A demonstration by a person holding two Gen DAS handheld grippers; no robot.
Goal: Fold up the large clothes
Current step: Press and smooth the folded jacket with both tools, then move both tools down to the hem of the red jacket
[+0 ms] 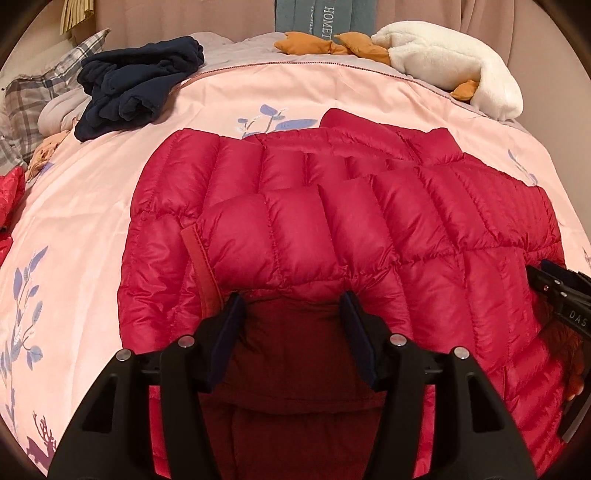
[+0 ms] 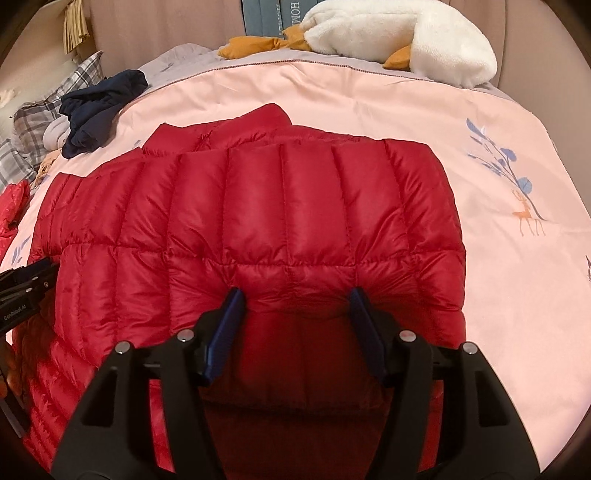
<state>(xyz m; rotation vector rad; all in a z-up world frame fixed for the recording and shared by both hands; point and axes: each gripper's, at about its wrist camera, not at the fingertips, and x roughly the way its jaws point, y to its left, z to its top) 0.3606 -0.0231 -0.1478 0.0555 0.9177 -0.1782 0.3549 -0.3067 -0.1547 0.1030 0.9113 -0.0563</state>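
Note:
A red quilted down jacket [image 1: 332, 221] [image 2: 295, 203] lies spread on the pink bed cover [image 1: 332, 92] [image 2: 498, 277], with a folded layer lying over its upper part. My left gripper [image 1: 293, 299] is open over the jacket's near left part; its fingers stand wide apart with a puffy fold edge between them. My right gripper [image 2: 295, 293] is open too, straddling the near right part of the jacket. Each gripper shows at the edge of the other view: the right gripper [image 1: 554, 295] and the left gripper [image 2: 26, 284]. The jacket's near hem is hidden under the grippers.
A crumpled navy garment [image 1: 140, 85] [image 2: 99, 107] lies at the far left beside a plaid pillow [image 1: 37, 92]. A white plush toy [image 1: 454, 70] [image 2: 399, 33] with orange feet rests at the far right. Another red garment [image 1: 11, 195] [image 2: 14, 206] peeks in at the left edge.

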